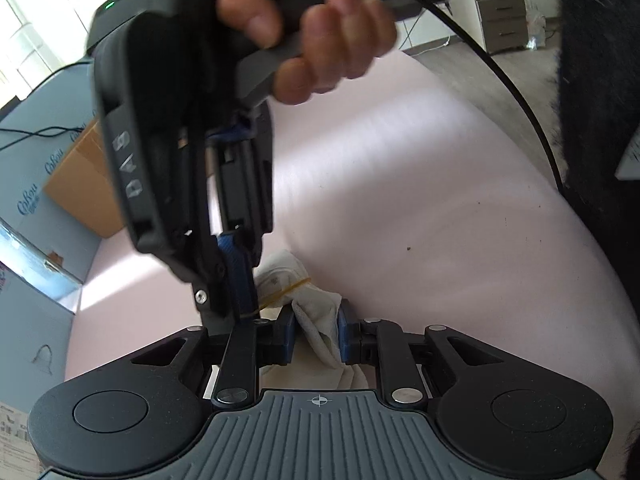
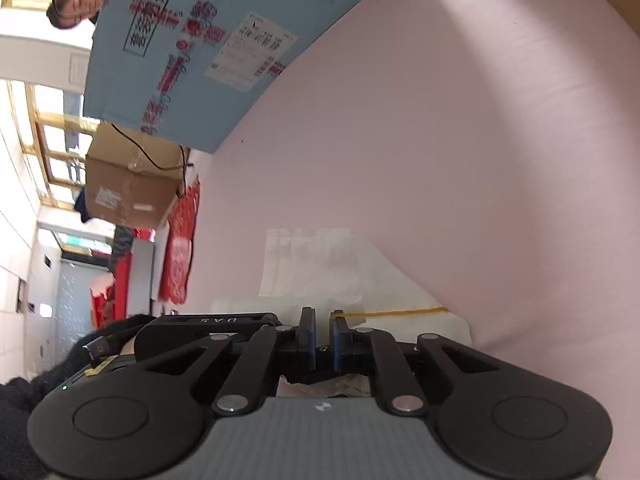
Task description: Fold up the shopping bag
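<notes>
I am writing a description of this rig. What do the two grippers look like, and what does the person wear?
Both grippers are black, with blue pads, silver pivot screws and a ribbed grey base. The right gripper carries white letters "DAS", a green light, a grey handle and a black cable. The left gripper has a small crosshair mark. A fuzzy black sleeve is visible.

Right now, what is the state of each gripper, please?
Left gripper: closed on the folded white shopping bag.
Right gripper: nearly closed beside the rubber band; whether it holds anything cannot be told.
</notes>
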Tool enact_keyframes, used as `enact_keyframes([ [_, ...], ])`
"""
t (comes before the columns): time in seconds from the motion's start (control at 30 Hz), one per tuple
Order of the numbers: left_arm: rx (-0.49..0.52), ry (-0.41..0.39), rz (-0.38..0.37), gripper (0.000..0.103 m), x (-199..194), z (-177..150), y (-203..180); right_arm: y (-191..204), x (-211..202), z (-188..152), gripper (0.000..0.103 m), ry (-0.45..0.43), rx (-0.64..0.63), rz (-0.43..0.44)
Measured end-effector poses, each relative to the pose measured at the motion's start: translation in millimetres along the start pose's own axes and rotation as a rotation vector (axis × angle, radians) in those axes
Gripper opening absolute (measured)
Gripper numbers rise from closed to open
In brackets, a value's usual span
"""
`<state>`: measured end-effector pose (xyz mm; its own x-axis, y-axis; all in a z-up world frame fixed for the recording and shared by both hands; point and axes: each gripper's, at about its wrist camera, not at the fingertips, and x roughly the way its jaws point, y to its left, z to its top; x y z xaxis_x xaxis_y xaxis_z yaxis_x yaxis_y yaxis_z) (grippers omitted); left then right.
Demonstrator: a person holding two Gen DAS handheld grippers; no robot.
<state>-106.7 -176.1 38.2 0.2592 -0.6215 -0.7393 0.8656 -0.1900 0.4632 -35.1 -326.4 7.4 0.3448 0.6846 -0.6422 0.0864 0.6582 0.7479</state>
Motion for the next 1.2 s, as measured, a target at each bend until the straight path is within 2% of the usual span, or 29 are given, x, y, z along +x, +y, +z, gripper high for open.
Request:
enact_keyframes([
  [0.1,0.093,0.026,0.044,0.017,3.3,4.7,-15.0,-3.6,7.8,3.4,0.009,0.02,0.087,-0.023],
  [0.17,0.152,0.041,0.068,0.017,5.4,7.3,-24.1,1.8,11.7,6.5,0.009,0.038,0.07,-0.068],
  [0.43,0.344,0.075,0.098,0.016,13.4,11.0,-45.7,49.8,35.4,30.6,0.01,0.28,-0.204,-0.311],
  [0.53,0.407,0.085,0.108,0.015,16.2,11.8,-53.5,69.4,54.0,41.0,0.01,0.431,-0.323,-0.383],
  [0.63,0.407,0.073,0.108,0.015,17.0,10.5,-54.4,90.0,68.9,40.3,0.011,0.577,-0.47,-0.467],
  [0.73,0.387,0.039,0.118,0.015,16.8,6.7,-53.9,107.7,75.2,33.0,0.012,0.662,-0.609,-0.525],
  [0.8,0.351,0.019,0.129,0.016,16.4,3.0,-52.9,114.4,75.8,33.1,0.012,0.69,-0.656,-0.528],
  [0.93,0.378,0.028,0.127,0.015,22.4,4.1,-53.5,115.8,80.4,37.5,0.012,0.764,-0.705,-0.499],
  [1.07,0.426,0.033,0.121,0.014,25.7,5.6,-56.3,128.1,99.4,36.1,0.012,0.881,-0.817,-0.543],
  [1.2,0.417,0.024,0.131,0.014,25.9,3.4,-57.3,138.2,115.6,37.1,0.012,0.992,-0.86,-0.579],
])
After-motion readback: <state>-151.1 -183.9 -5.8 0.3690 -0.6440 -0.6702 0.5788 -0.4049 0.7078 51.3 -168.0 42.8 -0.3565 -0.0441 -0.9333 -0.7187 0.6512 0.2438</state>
